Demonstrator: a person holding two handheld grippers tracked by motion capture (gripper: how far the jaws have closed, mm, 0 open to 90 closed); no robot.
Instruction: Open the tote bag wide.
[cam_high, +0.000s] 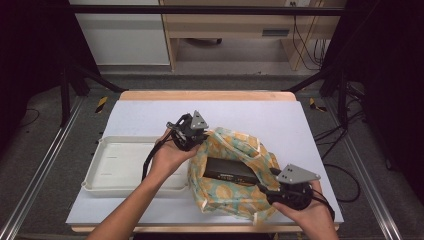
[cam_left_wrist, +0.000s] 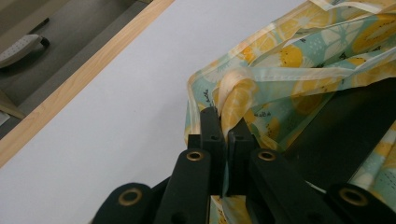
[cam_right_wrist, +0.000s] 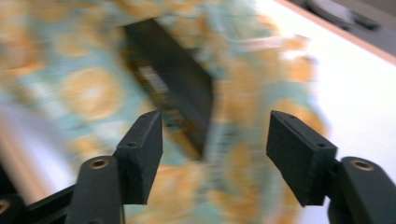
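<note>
Fabric is what we find pinched in the left gripper (cam_left_wrist: 223, 128): its two black jaws are clenched on the rim of the lemon-print bag (cam_high: 235, 172), with a fold of yellow and teal cloth rising between the pads in the left gripper view. From the high view we see that gripper at the bag's far left edge, holding the mouth up and open above the white table (cam_high: 280, 120). The right gripper (cam_right_wrist: 214, 156) is released, its jaws standing well apart with nothing between them; the right gripper view is blurred, yet we can make out the bag and the dark box beyond the jaws, not touched by them. In the high view the right gripper (cam_high: 265, 189) sits just at the bag's near right side, in the person's right hand (cam_high: 307, 215). Inside the bag lies a flat black box (cam_high: 231, 170), slanting across the opening and partly covered by cloth. Left of the bag rests a shallow white tray (cam_high: 100, 172), close beside it.
</note>
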